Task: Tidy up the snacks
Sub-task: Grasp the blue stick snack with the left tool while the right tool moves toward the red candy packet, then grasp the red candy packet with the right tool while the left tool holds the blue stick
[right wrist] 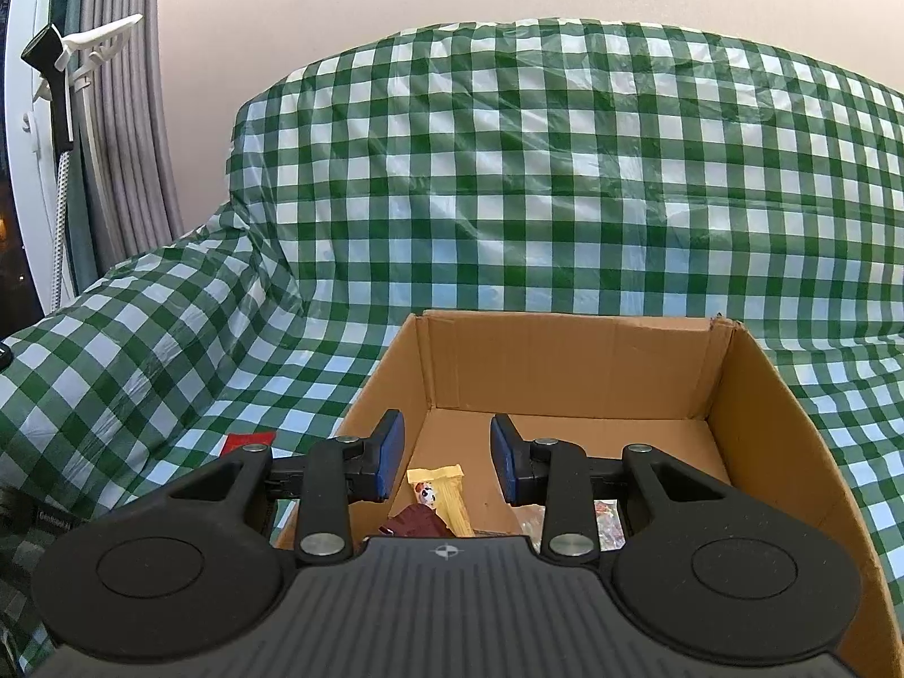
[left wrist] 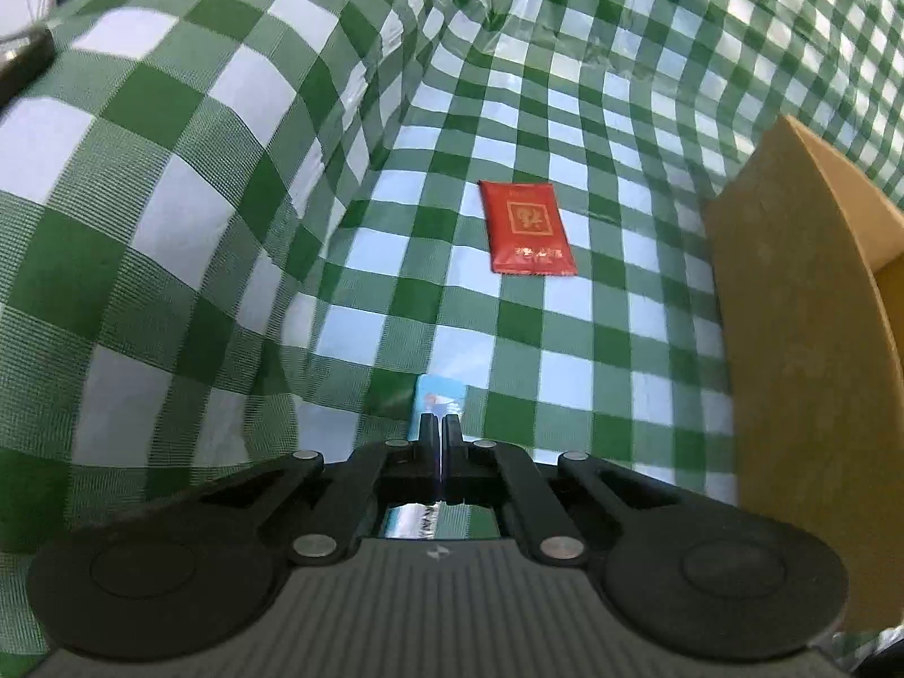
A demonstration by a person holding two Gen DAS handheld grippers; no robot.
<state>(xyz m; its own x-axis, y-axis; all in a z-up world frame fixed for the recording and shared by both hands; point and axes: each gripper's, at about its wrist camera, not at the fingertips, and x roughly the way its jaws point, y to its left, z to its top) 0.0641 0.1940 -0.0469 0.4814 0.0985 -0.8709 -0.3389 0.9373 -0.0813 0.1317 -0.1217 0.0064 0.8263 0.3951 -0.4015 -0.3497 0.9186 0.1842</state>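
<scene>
Left tongs [left wrist: 439, 424] clamped on blue packet [left wrist: 439, 398]; right tongs [right wrist: 446, 460] gaped empty over box [right wrist: 751, 395].
Best swung rightward, released low inside.

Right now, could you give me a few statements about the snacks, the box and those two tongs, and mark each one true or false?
1. The left tongs are shut on a light blue packet. True.
2. The right tongs grip a snack. False: they are open and hold nothing, above the cardboard box.
3. The red packet lies inside the box. False: it lies on the green checked cloth.
4. A yellow snack packet lies in the box. True.
</scene>
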